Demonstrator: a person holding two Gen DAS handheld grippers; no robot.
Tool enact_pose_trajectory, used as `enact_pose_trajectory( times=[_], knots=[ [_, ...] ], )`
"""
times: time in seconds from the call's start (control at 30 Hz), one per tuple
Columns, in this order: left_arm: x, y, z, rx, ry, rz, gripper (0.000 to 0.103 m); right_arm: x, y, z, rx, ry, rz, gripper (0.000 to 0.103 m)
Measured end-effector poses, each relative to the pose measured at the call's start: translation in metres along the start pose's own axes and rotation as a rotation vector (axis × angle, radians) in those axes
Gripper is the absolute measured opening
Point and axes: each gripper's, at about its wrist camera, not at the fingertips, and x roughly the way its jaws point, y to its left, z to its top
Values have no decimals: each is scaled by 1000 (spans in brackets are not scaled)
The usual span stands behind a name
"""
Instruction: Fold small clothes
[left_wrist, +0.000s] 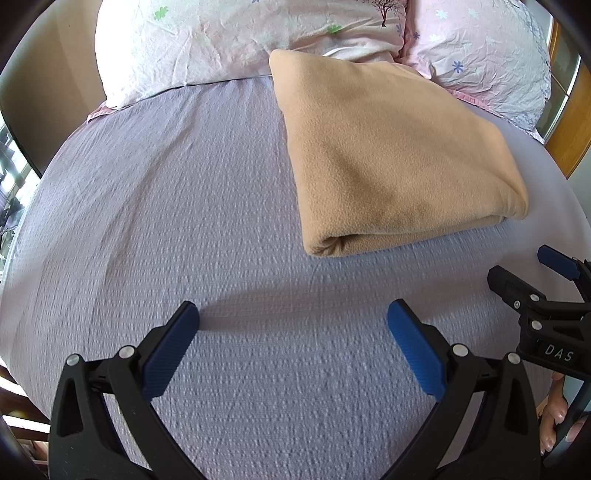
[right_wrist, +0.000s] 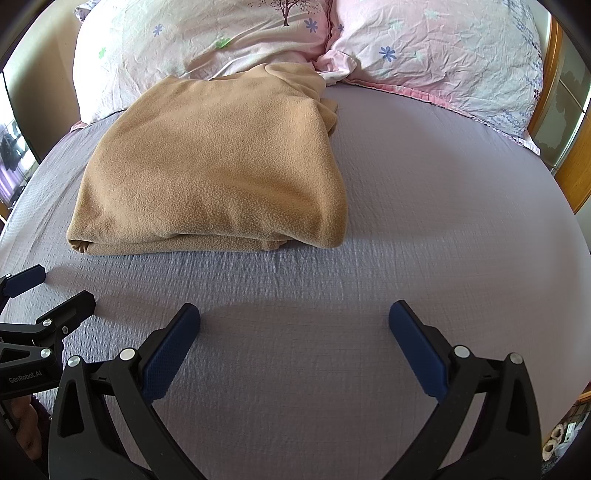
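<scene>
The tan fleece garment (right_wrist: 214, 166) lies folded on the bed's lilac sheet (right_wrist: 424, 206), just ahead of my tongs. My left tongs (left_wrist: 293, 328) and right tongs (right_wrist: 294, 328) both hang spread wide over bare sheet, holding nothing. Beyond the garment, its far edge touches two floral pillows (right_wrist: 436, 48) at the headboard.

Tan fleece garment (right_wrist: 214, 166) — folded into a thick rectangle — lies flat.

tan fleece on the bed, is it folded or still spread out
Folded. The tan fleece lies as a compact stacked rectangle on the lilac sheet, with layered edges along its near side. Neither claw touches it.
</scene>
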Motion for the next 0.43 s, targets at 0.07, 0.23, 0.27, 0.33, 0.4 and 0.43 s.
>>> enact_pose_trajectory(
  times=[0.07,0.23,0.27,0.33,0.4,0.43],
  knots=[
    [0,0,0,0,0,0,101,0,0,0,0,0,0,102],
    [0,0,0,0,1,0,101,0,0,0,-1,0,1,102],
    [0,0,0,0,1,0,101,0,0,0,0,1,0,102],
    [0,-1,-1,0,1,0,101,0,0,0,-1,0,1,102],
    [0,-1,-1,1,1,0,101,0,-1,0,-1,0,1,102],
    [0,-1,-1,1,1,0,101,0,-1,0,-1,1,1,102]
  ],
)
